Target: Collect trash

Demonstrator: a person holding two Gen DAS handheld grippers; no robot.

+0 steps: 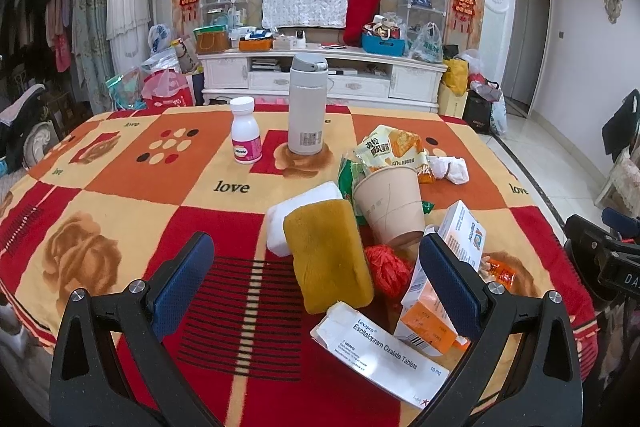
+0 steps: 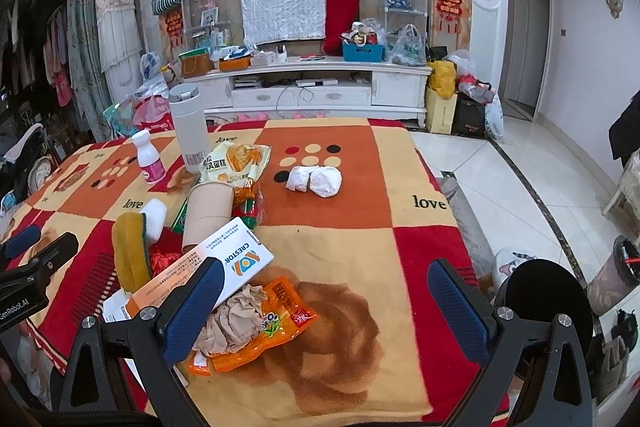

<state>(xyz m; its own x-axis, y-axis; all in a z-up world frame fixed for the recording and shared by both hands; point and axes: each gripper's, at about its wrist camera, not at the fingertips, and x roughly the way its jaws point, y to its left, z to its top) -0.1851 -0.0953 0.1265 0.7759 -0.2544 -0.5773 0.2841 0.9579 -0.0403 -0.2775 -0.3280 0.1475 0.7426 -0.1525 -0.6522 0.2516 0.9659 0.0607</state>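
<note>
Right wrist: right gripper [image 2: 326,301] wide, empty; wrapper [image 2: 280,311] at 9 o'clock. Shift left w/ jaws wide, pinch flat edge. Left gripper [image 1: 316,285] wide, over sponge [image 1: 328,255].

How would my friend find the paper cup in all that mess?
Start at the tall grey flask standing on the table's far side. Come toward the pile in front of it: the paper cup sits tipped against a yellow snack bag. It is the only plain tan thing, round and open.
</note>
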